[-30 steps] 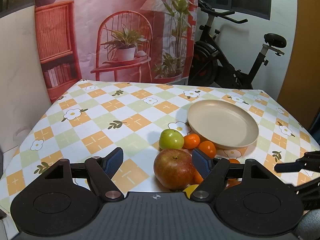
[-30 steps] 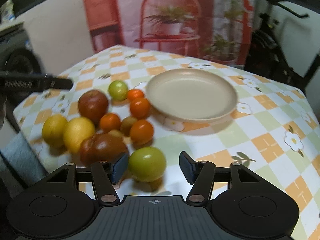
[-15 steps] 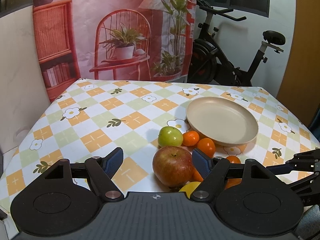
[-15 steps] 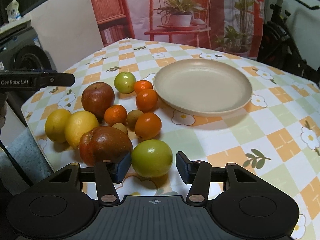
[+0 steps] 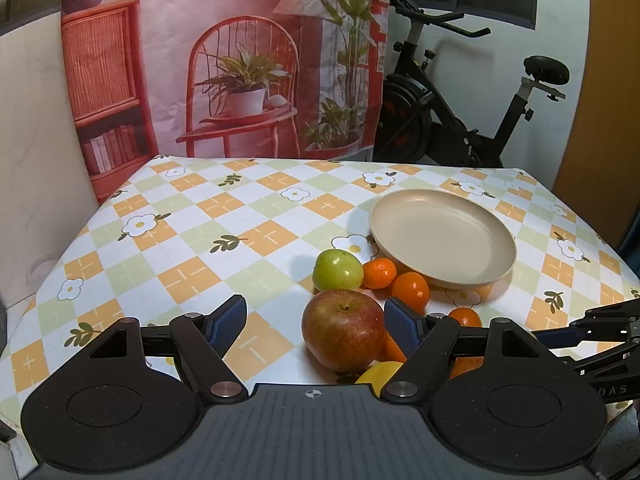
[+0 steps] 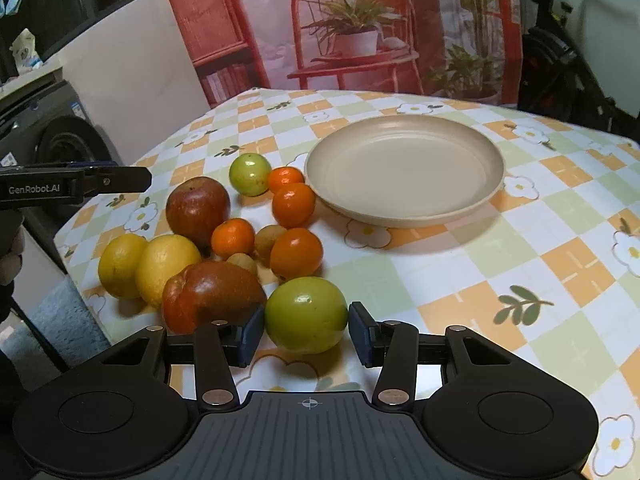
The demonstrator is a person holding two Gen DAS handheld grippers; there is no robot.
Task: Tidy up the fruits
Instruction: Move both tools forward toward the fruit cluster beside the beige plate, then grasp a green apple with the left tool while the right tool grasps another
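A beige plate (image 6: 404, 168) stands empty on the checked tablecloth; it also shows in the left wrist view (image 5: 442, 236). To its left lies a cluster of fruit: two red apples (image 6: 198, 208), two lemons (image 6: 166, 266), several oranges (image 6: 293, 204) and a small green fruit (image 6: 250, 174). My right gripper (image 6: 306, 330) is open with a larger green fruit (image 6: 306, 314) between its fingers, the pads close to its sides. My left gripper (image 5: 314, 322) is open; a red apple (image 5: 343, 330) sits between its fingers, near the right pad.
An exercise bike (image 5: 460, 108) stands behind the table at the right. A printed backdrop (image 5: 224, 60) hangs behind the table. The left gripper's side shows in the right wrist view (image 6: 72, 188), left of the fruit. The table's near-left edge (image 6: 80, 280) runs close to the lemons.
My right gripper has moved forward around the large green fruit and its jaws have narrowed toward it. The left gripper has barely shifted.
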